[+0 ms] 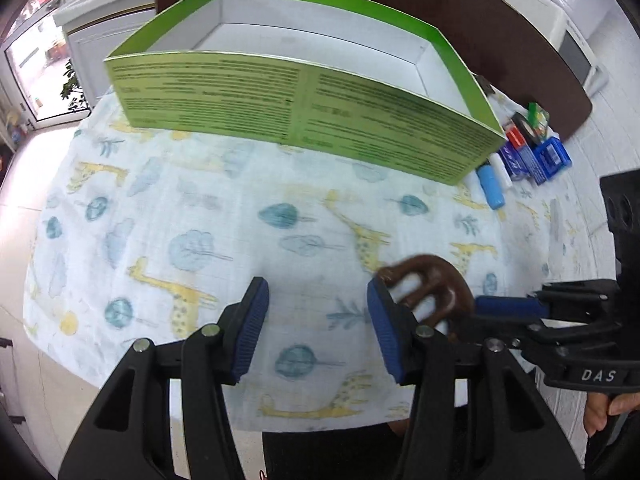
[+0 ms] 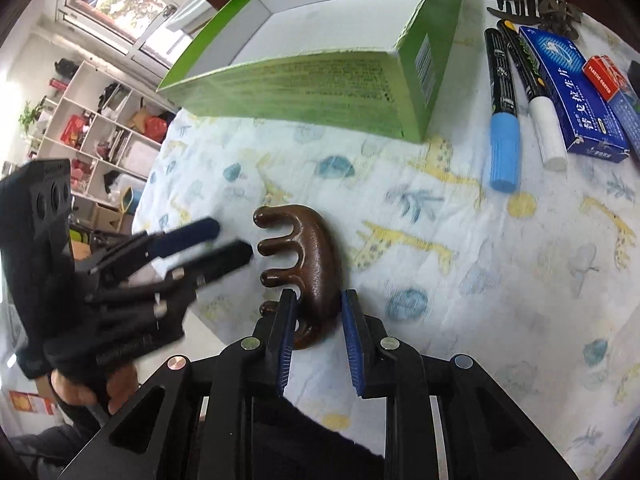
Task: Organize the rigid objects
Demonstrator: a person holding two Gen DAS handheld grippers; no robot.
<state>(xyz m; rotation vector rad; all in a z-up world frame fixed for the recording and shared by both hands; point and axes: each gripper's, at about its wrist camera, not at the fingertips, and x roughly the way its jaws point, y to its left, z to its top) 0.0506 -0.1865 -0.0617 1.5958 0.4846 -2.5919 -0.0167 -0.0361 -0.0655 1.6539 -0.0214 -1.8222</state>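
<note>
Brown wooden comb [image 2: 316,264] lies on the giraffe-print cloth [image 2: 460,280] at frame centre, below the open green box [image 2: 320,80]. Right gripper [image 2: 318,316] jaws stand apart, straddling the comb's near end; pad contact cannot be confirmed. Left gripper [image 1: 318,312] jaws are spread over bare cloth, nothing between them. 2 markers [image 2: 516,104] lie at upper right.

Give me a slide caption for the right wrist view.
Right gripper straddles wooden comb near green box.
</note>
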